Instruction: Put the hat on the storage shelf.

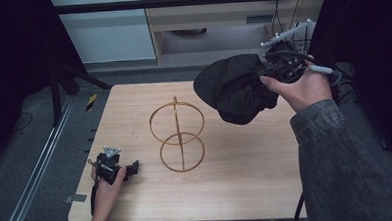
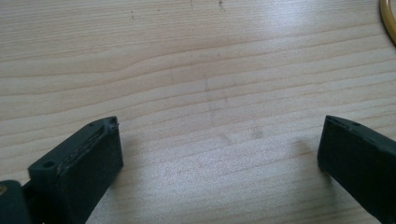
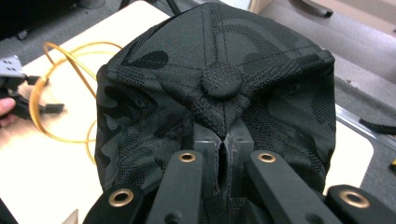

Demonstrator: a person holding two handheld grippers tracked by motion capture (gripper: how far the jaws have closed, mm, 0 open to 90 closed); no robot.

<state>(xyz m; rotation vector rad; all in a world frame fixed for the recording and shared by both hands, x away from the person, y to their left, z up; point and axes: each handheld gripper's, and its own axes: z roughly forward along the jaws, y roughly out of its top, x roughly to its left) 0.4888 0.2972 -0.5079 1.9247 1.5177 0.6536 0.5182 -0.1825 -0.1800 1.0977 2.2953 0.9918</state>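
The left gripper (image 1: pixel 117 169) rested spread on the pale wooden table (image 1: pixel 247 178), the gold wire two-ring stand (image 1: pixel 177 136) stood mid-table, and the right gripper (image 1: pixel 263 85) pinched the black camouflage fabric cap (image 1: pixel 233 89) aloft above the table's far right.

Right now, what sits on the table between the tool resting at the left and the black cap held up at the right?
In the high view, a gold wire stand stands on the table between the left tool and the black cap.
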